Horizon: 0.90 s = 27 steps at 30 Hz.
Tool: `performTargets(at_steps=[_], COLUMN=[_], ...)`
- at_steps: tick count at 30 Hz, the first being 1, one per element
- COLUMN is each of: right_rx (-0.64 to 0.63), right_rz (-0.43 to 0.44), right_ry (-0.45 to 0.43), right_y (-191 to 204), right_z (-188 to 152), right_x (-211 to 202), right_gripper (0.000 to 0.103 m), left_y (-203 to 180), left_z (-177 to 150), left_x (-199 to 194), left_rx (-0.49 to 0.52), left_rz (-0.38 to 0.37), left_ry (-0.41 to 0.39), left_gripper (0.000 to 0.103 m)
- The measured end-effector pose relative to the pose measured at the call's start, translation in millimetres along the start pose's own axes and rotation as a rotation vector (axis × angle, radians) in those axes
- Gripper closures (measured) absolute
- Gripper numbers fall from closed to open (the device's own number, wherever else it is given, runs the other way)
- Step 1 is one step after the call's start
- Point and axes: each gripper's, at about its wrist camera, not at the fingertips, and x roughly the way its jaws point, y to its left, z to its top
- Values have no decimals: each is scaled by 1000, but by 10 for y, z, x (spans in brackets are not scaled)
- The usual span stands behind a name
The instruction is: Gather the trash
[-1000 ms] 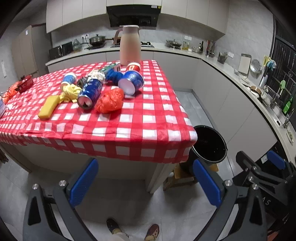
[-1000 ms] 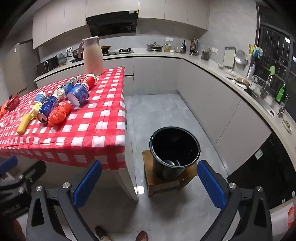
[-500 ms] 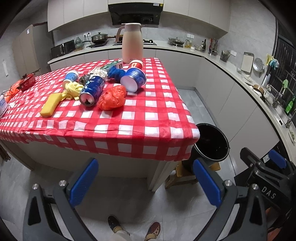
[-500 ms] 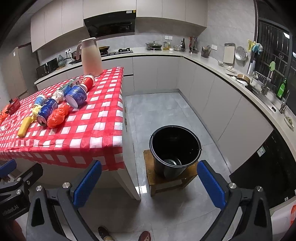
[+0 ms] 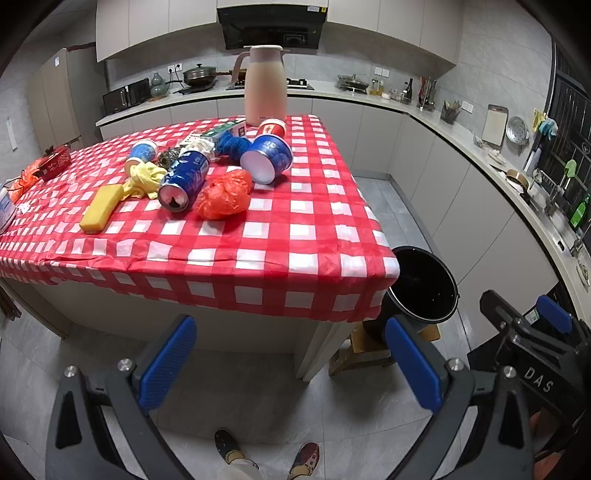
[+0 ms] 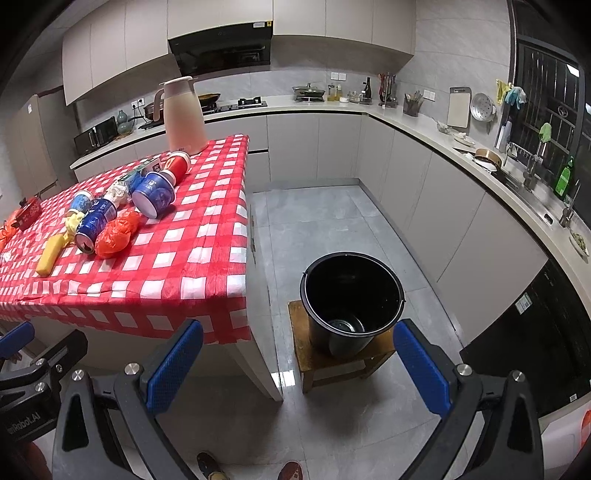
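Both the left gripper (image 5: 291,360) and right gripper (image 6: 297,363) are hanging spread wide and empty, short of the counter (image 5: 258,236). The orange bag (image 5: 224,194) is lying beside the blue can (image 5: 183,181); it is probably light and soft, so pinching a crumpled fold should suit. The black bucket (image 6: 352,295) is waiting on a stool.

Pretty standard kitchen: grey tile floor (image 6: 325,221), beige cabinets (image 6: 417,177) running along the right, black range hood (image 5: 271,22) straight ahead, barred window (image 6: 546,99) far right.
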Motion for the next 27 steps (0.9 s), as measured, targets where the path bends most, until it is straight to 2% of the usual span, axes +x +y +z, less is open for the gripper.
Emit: performTargets(at_steps=[27], right_rx=[-4], right_rz=[12], right_ry=[10], right_y=[-23], right_z=[68], right_x=[101], right_gripper=[0], left_y=[-53], left_z=[46], left_x=[66], left_rx=[2], left_rz=[5], left_ry=[8], left_gripper=[0])
